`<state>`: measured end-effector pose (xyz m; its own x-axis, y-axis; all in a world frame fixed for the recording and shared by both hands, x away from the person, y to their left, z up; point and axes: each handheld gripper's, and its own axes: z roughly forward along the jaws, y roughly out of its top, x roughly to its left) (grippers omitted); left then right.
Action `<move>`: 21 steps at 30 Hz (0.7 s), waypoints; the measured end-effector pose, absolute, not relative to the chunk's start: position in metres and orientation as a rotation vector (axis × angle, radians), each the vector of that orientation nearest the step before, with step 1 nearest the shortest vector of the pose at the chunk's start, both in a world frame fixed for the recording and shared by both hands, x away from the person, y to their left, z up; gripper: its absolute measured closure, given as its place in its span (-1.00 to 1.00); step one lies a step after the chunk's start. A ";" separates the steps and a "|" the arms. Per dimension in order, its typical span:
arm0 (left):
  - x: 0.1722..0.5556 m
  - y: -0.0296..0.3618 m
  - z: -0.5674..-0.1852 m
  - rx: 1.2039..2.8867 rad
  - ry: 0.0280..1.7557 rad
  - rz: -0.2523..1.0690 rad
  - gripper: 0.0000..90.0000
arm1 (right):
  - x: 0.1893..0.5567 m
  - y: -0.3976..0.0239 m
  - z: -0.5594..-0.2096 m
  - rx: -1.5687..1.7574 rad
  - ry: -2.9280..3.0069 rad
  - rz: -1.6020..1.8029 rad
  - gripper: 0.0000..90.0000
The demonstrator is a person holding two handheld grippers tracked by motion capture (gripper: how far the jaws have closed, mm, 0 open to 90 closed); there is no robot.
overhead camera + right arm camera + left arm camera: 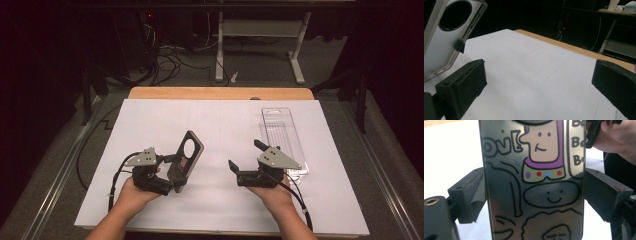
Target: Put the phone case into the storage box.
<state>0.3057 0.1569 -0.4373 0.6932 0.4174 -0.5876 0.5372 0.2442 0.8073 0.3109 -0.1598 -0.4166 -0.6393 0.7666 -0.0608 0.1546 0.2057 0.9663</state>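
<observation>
Phone case [186, 156] is the thing in play here, pinched across its width by the left gripper [172, 175], whose pads [475, 195] press on both long edges. It stands tilted up off the white sheet [220, 125], long axis running away from the person and leaning a little right, camera hole at the far end. The right gripper [245, 157] sits well apart to the right with its jaws spread wide and nothing between them. From there the case lies to its left and slightly nearer the person's middle, so I'd judge any handover or second grip means the right hand swinging leftward toward the case's free upper end. A clear plastic tray [282, 137] lies lengthwise just beyond the right hand, near the sheet's right edge. The case's lower end is hidden behind the left gripper in the high view, and its cartoon-printed face is cut off top and bottom in the left gripper view. Whether the tray holds anything I cannot make out.
</observation>
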 end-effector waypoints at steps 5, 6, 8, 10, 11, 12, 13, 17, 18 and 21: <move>0.305 0.155 -0.438 1.386 0.874 -0.095 -0.72 | 0.309 -0.157 -0.428 0.860 1.976 1.438 -0.99; 0.305 0.155 -0.438 1.386 0.874 -0.096 -0.72 | 0.308 -0.157 -0.429 0.861 1.980 1.433 -0.99; 0.305 0.155 -0.438 1.385 0.872 -0.098 -0.72 | 0.308 -0.157 -0.431 0.866 1.983 1.432 -0.99; 0.305 0.155 -0.438 1.387 0.869 -0.101 -0.72 | 0.306 -0.158 -0.432 0.871 1.981 1.439 -0.99; 0.304 0.155 -0.439 1.387 0.867 -0.105 -0.72 | 0.306 -0.158 -0.432 0.871 1.982 1.440 -0.99; 0.304 0.154 -0.439 1.387 0.865 -0.106 -0.72 | 0.306 -0.158 -0.432 0.866 1.983 1.441 -0.99; 0.304 0.154 -0.439 1.390 0.861 -0.108 -0.72 | 0.306 -0.158 -0.432 0.866 1.985 1.442 -0.99; 0.303 0.153 -0.440 1.397 0.852 -0.112 -0.72 | 0.305 -0.158 -0.432 0.863 1.989 1.449 -0.99; 0.303 0.153 -0.440 1.399 0.850 -0.116 -0.72 | 0.305 -0.158 -0.432 0.862 1.990 1.449 -0.99; 0.303 0.153 -0.440 1.401 0.848 -0.123 -0.72 | 0.305 -0.157 -0.433 0.862 1.995 1.447 -0.99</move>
<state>0.3029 0.1527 -0.4397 0.7086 0.3970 -0.5834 0.5467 0.2139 0.8095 0.3053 -0.1572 -0.4330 -0.6597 0.7501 -0.0460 0.1893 0.2251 0.9558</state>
